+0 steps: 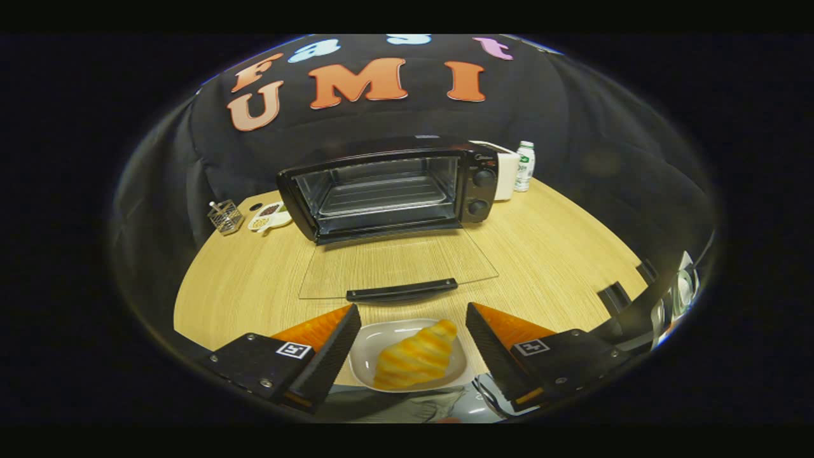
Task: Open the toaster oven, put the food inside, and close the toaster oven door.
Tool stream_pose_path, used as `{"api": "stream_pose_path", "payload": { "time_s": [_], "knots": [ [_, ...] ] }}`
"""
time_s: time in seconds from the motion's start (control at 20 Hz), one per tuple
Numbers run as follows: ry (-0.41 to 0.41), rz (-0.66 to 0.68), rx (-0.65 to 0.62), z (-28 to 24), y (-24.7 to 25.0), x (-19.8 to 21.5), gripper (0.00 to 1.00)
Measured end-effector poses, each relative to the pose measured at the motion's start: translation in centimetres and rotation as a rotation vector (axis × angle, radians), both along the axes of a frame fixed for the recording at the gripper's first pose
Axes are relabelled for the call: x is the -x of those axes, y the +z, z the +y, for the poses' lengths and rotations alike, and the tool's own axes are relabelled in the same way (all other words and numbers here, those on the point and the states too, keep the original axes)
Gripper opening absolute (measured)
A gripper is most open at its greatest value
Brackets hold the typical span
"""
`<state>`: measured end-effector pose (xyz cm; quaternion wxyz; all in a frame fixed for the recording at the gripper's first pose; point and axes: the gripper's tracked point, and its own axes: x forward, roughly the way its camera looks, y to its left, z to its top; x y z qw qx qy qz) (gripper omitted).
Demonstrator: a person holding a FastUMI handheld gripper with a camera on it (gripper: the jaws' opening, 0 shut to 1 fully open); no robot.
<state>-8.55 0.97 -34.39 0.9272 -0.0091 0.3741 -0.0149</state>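
A black toaster oven (388, 187) stands at the back of the wooden table (559, 254). Its glass door (397, 264) is swung fully down and lies flat toward me, with the black handle (402, 291) at its front edge. The wire rack inside is bare. A golden croissant (416, 359) rests on a small grey plate (375, 346) just in front of the door handle. My gripper (410, 315) hovers over the plate, open, with the croissant low between its two fingers and neither finger touching it.
Left of the oven sit a small wire basket (225, 217) and a white divided dish of snacks (269, 217). Behind the oven's right side stand a white box (507, 170) and a small bottle (524, 166). Black clips (615, 298) grip the table's right edge.
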Motion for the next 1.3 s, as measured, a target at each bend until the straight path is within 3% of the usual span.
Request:
{"api": "stream_pose_path", "payload": {
  "time_s": [0.5,0.85,1.15,1.3],
  "knots": [
    [-0.094,0.091,-0.031,1.1,-4.4,5.4,0.99],
    [-0.182,0.173,-0.030,0.4,-8.9,6.6,1.00],
    [-0.211,0.174,-0.023,-0.2,-10.1,6.2,0.99],
    [-0.208,0.179,-0.051,0.1,-9.9,6.1,0.87]
  ]
}}
